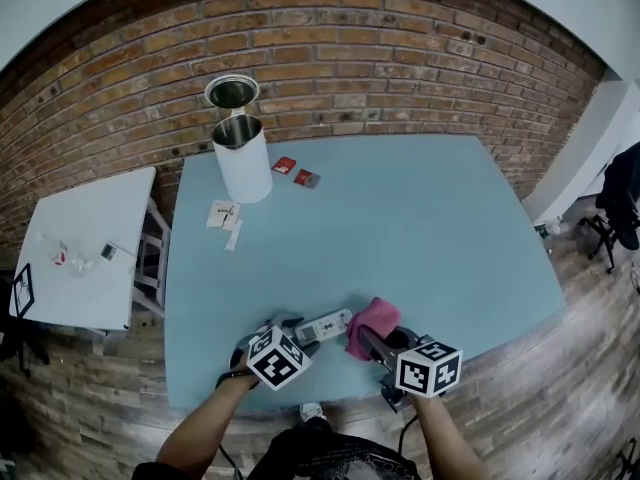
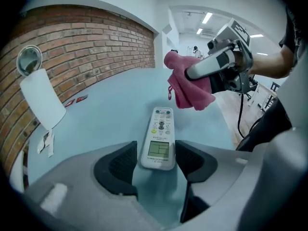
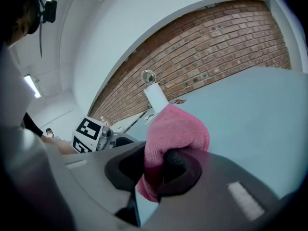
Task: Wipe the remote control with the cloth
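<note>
Remote control (image 2: 159, 138): white, buttons up, near end pinched between the jaws of left gripper (image 2: 155, 161), at the near edge of the blue table (image 1: 420, 228). Cloth (image 3: 175, 129): pink, bunched, clamped in right gripper (image 3: 155, 171), just beside the remote's far end, seemingly not touching. Step: approach before wiping. Next move, by judgement: lower cloth onto the button face, stroke lengthwise, left grip steady.

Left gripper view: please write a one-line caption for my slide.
Left gripper holds the remote at its screen end; right gripper holds a pink cloth just beyond its far end.
</note>
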Demonstrator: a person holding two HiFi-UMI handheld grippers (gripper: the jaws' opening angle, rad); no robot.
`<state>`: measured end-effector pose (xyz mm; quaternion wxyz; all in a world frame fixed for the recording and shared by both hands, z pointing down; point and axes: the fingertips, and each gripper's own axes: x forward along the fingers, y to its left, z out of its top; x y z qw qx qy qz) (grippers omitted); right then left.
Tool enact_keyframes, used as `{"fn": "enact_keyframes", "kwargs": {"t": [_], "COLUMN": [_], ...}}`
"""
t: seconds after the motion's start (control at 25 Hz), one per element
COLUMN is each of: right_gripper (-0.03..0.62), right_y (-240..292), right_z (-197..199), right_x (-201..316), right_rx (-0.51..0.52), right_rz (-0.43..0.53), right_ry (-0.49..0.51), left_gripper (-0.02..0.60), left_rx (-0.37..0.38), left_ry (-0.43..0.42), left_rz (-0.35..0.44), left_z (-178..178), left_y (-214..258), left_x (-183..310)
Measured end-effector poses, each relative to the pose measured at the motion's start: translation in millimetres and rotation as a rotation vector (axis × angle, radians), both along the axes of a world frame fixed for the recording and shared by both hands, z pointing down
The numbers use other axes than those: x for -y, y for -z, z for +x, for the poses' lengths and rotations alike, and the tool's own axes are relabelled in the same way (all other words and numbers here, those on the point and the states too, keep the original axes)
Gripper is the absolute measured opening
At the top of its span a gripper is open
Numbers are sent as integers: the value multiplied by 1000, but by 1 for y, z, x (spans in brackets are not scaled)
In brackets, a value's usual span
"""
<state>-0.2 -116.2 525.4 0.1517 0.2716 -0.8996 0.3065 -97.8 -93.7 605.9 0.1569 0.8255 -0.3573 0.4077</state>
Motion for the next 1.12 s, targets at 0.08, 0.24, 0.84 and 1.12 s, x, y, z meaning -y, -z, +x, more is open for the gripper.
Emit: {"fn": "enact_keyframes", "kwargs": {"t": [0.08,0.24,0.84,1.12], "right_gripper": [63,63,61,61], "right_y": [3,15,47,54], "right_z": [1,-2,-9,-10], "right_x": [-4,-13,-64,-71], "right_rx": [-7,-50,-62,-71], "right_rz": [27,127,289,328], "right_ry": [0,-7,3,17], "left_gripper": [253,2,-2,-2], "left_rx": [-16,-104,-318,-290], "left_ry": [35,192,609,635], "left_rz": [36,172,389,389], "left_z": [1,8,36,40], "left_y": [10,46,123,121], "left_x": [0,-2,-49,-60]}}
